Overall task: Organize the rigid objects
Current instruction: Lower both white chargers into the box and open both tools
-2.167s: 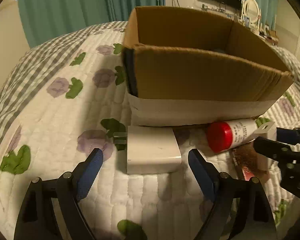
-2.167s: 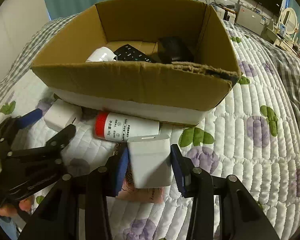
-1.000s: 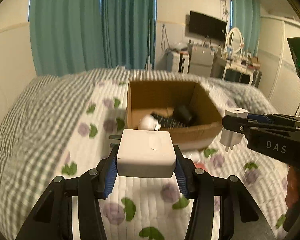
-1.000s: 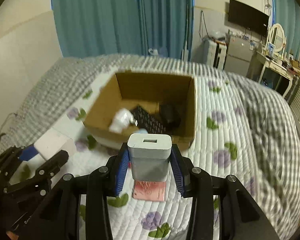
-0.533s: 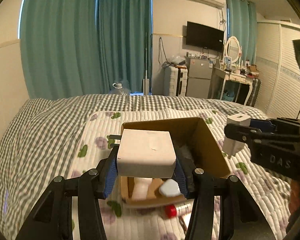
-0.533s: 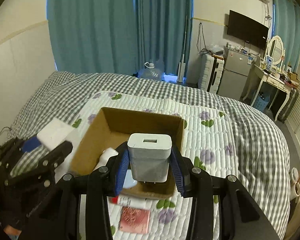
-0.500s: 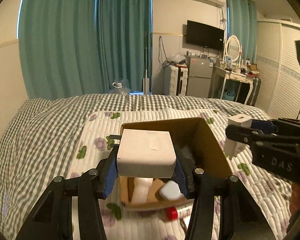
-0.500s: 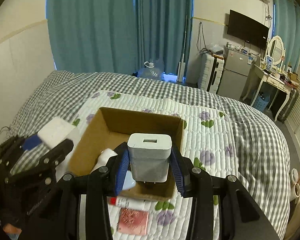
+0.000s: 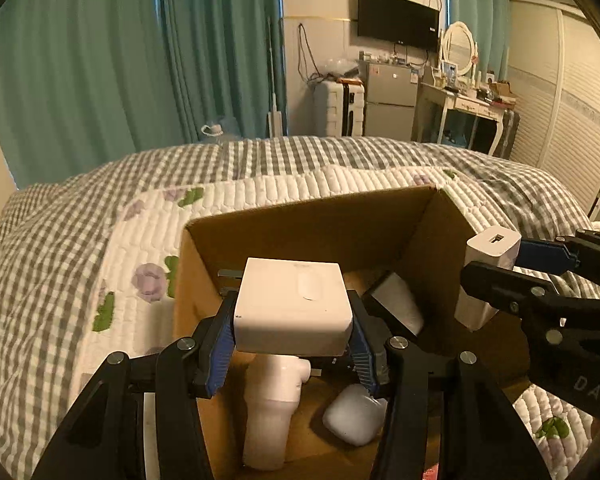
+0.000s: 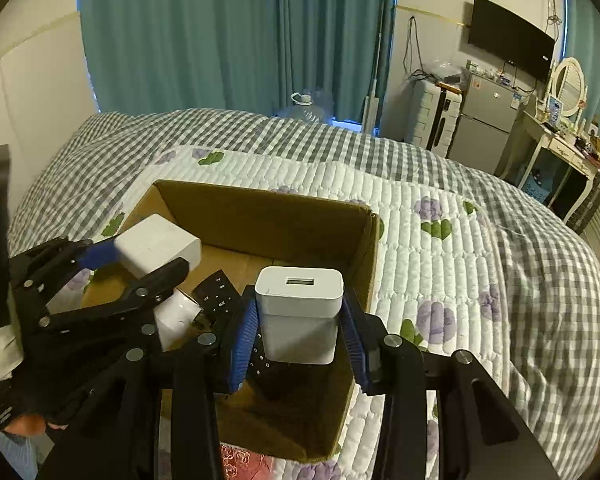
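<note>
Above the cardboard box (image 10: 268, 216) at frame centre, the left claw (image 9: 294, 340) clamps a flat white adapter (image 9: 292, 308), the right claw (image 10: 298, 338) a USB charger (image 10: 300, 312); both await release inside.

A brown cardboard box (image 10: 268, 216) is seen on a white quilt (image 10: 440, 264) printed with purple flowers and green leaves, laid over a bedspread (image 10: 548, 264) checked in grey and white. Two white chargers are shown: a flat charger (image 9: 292, 310) on the left and a tall charger (image 10: 299, 320) on the right, each between black fingers (image 9: 220, 340) faced with blue ribbed pads. Inside the box a white bottle (image 9: 272, 412), a white case (image 9: 354, 420) and a black remote (image 10: 220, 296) with white key marks are visible. Teal curtains (image 10: 220, 36) are hung at the far wall. A red patterned packet (image 10: 244, 462) is glimpsed near the box's near edge.
</note>
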Demonstrator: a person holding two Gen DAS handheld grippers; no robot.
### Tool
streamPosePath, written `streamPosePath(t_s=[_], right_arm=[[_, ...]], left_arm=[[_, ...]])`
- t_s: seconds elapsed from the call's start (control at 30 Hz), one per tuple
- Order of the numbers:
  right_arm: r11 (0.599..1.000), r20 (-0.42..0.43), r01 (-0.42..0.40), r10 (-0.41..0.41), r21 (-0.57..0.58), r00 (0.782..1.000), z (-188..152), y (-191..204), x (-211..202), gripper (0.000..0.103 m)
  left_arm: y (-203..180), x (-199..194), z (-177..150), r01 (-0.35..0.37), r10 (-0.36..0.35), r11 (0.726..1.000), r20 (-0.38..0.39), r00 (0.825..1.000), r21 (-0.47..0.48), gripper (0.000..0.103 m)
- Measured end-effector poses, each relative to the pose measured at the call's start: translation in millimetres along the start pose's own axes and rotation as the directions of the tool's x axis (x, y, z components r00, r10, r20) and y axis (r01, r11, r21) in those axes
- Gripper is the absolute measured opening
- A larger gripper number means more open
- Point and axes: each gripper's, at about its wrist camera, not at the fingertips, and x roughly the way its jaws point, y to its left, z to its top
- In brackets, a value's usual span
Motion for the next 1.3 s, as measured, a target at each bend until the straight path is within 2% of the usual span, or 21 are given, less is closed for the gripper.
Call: streamPosePath(t_s=[0.1,0.17,0.37,0.47,0.6,0.73,0.9,0.97,1.0,1.17,1.23,1.3], right_arm=[[1.000,-0.004,-0.008,0.008,0.005,1.000,-1.9,-2.3,2.6,0.040],[1.000,-0.005,-0.010,0.010,0.011,1.000,-2.7,-4.0,2.8,0.040],[1.000,-0.017,-0.015,0.015,0.004,1.000,-5.9,0.7,-8.0,0.040],[0.999,-0.050,-0.031,0.030,-0.014,0.998,-7.1,10.7,-6.8,0.040],[0.996,-0.134,-0.076,0.070,-0.041,0.989,-12.6,31.8,15.2,0.040],[0.996,-0.183,-0.077,0.066,-0.051,0.981,-17.0,47.1,39.5,0.040],[0.996,-0.174,-0.069,0.077,0.052,0.982,-10.7,37.5,58.1,0.040],[0.995,-0.138,-0.061,0.072,0.078,0.988,-5.5,31.5,52.5,0.055],[0.994,-0.119,-0.062,0.072,0.086,0.990,-3.8,29.6,47.8,0.067],[0.991,-0.026,-0.046,0.050,0.127,0.998,1.9,17.1,7.2,0.071],[0.992,-0.008,-0.030,0.031,0.121,0.999,-0.2,15.8,-12.9,0.078],[0.995,0.008,-0.005,0.005,0.097,1.000,-8.5,16.7,-34.9,0.081]], left_arm=[[-0.9,-1.6,-1.6,-0.023,0.023,1.000,0.044,0.999,0.003,0.057],[-1.8,-5.3,0.4,-0.025,0.025,1.000,0.058,0.998,0.011,0.068],[9.9,-25.2,0.2,-0.014,0.015,1.000,0.046,0.999,-0.022,0.068],[20.4,-40.3,-3.1,-0.022,0.024,0.999,0.043,0.999,-0.040,0.068],[37.1,-54.9,-8.2,-0.046,0.049,0.997,0.048,0.998,-0.069,0.068],[46.4,-62.8,-11.3,-0.048,0.052,0.997,0.064,0.997,-0.065,0.068],[54.8,-61.6,-20.2,-0.045,0.049,0.997,0.057,0.997,-0.063,0.068],[58.1,-60.6,-23.9,-0.041,0.044,0.997,0.049,0.998,-0.071,0.068],[59.3,-61.0,-25.9,-0.042,0.046,0.997,0.047,0.998,-0.072,0.068],[57.6,-74.0,-34.6,-0.067,0.070,0.995,0.048,0.996,-0.073,0.080],[53.5,-86.7,-40.1,-0.073,0.077,0.995,0.055,0.996,-0.068,0.086],[49.6,-99.7,-46.1,-0.083,0.087,0.994,0.064,0.994,-0.064,0.091]])
